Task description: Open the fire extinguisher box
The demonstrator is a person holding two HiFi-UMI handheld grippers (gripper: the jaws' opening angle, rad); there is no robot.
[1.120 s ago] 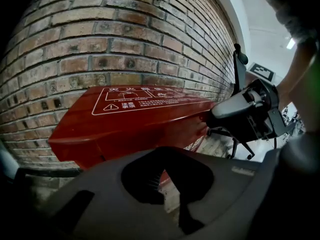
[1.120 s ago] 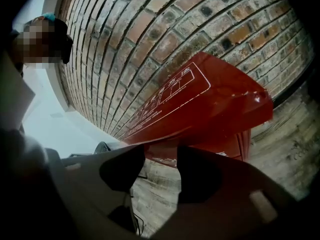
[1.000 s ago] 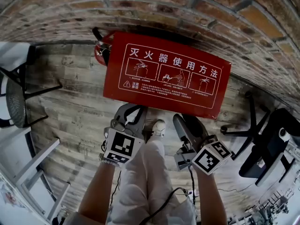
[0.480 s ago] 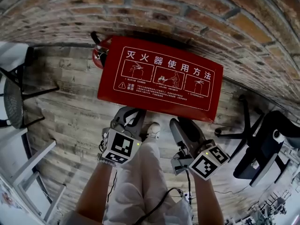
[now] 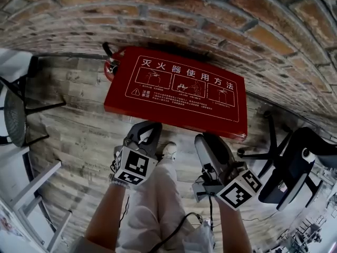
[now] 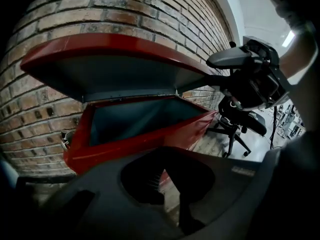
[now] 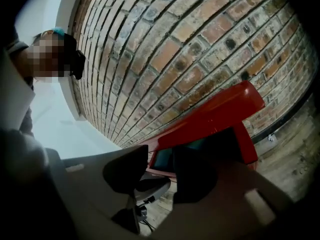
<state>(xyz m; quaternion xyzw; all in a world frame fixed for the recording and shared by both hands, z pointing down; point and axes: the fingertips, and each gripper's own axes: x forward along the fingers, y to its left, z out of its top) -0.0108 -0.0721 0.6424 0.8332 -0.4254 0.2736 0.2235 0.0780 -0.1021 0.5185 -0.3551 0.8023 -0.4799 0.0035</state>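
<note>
A: Head view?
B: Shows red metal fire extinguisher box (image 5: 131,99) on grey wood-plank floor (image 5: 79,125), backed against red-brown brick wall (image 5: 158,15). Carries flat red lid with white printed instructions (image 5: 181,91), hinged at the wall side, front edge raised. Places left gripper (image 5: 149,128) just short of that edge, apart from it, and right gripper (image 5: 209,141) at the edge near its right corner. Lists black swivel office chair (image 5: 287,167) off to the right.
A: Left gripper view?
B: Looks under the lid: grey underside, box mouth open beneath, interior dark. Shows own jaws all but together, nothing between. Shows right gripper meeting the lid's right corner; contact not clear.
A: Right gripper view?
B: Shows jaws apart, just been closing. Through the gap, only the box's open mouth and the chair base; nothing pinched. Lid overhead, past the right-hand jaw tip.
</note>
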